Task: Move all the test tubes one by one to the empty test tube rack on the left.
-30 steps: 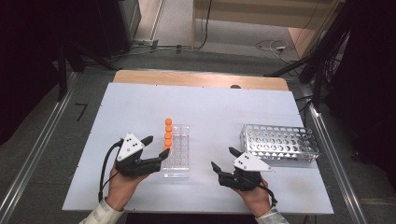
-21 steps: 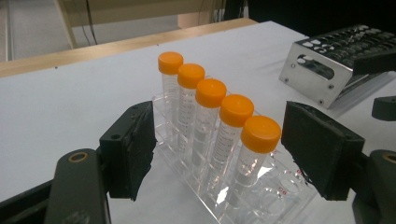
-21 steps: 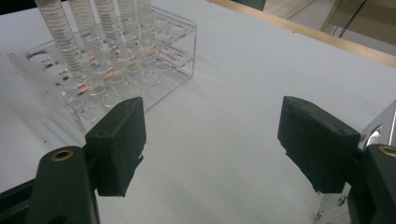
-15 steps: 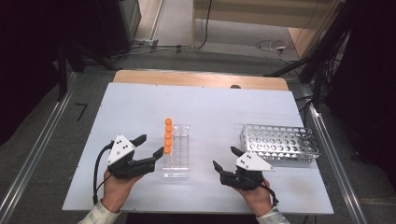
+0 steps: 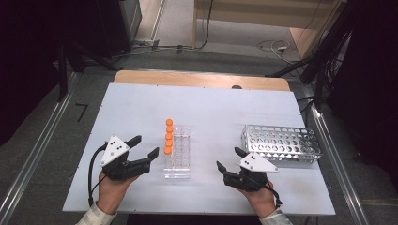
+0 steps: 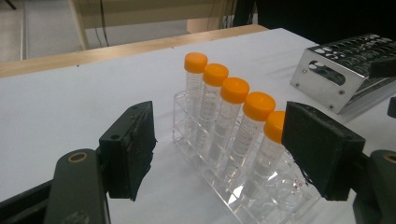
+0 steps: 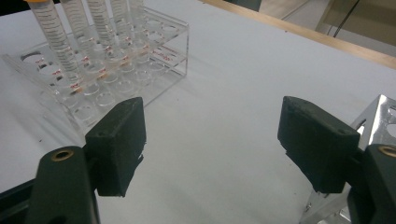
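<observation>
A clear plastic tube rack (image 5: 182, 152) stands near the table's middle front. Several orange-capped tubes (image 5: 168, 136) stand upright in a row along its left side. My left gripper (image 5: 146, 146) is just left of the rack, open and holding nothing. In the left gripper view the tubes (image 6: 233, 93) stand in the rack (image 6: 261, 207) between and beyond the open left gripper (image 6: 219, 149), untouched. My right gripper (image 5: 228, 158) is open and holding nothing, between the clear rack and a metal rack (image 5: 281, 143). In the right gripper view, bare table lies between the jaws of the right gripper (image 7: 210, 144).
The perforated metal rack (image 6: 336, 74) holds no tubes that I can see and lies at the right, its corner (image 7: 378, 116) beside my right jaw. The clear rack's right columns (image 7: 154, 51) are unfilled. The white tabletop (image 5: 211, 108) has a wooden strip along its far edge.
My left gripper has drawn back to the left, a little away from the clear rack, still open. The right gripper has hardly moved.
</observation>
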Demonstrator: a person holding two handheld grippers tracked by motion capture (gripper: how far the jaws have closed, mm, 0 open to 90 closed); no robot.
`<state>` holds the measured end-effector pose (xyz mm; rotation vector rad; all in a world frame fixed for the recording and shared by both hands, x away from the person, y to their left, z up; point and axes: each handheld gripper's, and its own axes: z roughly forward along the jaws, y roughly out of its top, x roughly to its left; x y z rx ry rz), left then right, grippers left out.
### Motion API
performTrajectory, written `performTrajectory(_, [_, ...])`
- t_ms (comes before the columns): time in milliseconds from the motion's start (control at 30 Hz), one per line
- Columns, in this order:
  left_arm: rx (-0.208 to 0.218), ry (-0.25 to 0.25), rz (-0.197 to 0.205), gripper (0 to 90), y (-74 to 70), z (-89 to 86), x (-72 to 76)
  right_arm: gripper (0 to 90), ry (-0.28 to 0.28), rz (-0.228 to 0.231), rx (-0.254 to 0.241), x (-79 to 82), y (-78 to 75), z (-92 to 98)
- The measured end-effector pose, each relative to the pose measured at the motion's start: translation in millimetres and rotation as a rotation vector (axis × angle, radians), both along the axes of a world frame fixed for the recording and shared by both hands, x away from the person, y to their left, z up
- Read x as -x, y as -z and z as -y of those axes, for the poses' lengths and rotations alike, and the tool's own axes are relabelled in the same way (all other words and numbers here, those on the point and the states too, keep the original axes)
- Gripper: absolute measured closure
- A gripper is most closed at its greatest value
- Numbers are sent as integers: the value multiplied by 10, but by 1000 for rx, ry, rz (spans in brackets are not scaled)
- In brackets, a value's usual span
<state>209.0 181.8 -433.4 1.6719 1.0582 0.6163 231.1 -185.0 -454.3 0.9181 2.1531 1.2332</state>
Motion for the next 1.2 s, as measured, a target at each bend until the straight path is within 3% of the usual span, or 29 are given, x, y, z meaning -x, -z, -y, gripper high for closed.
performTrajectory(667, [-31, -92, -30, 205, 117, -189, -15, 220, 37, 0, -8, 21, -17, 172])
performTrajectory(1200, [-36, -169, -10, 195, 188, -335, 30, 220, 94, 5, -20, 34, -39, 400])
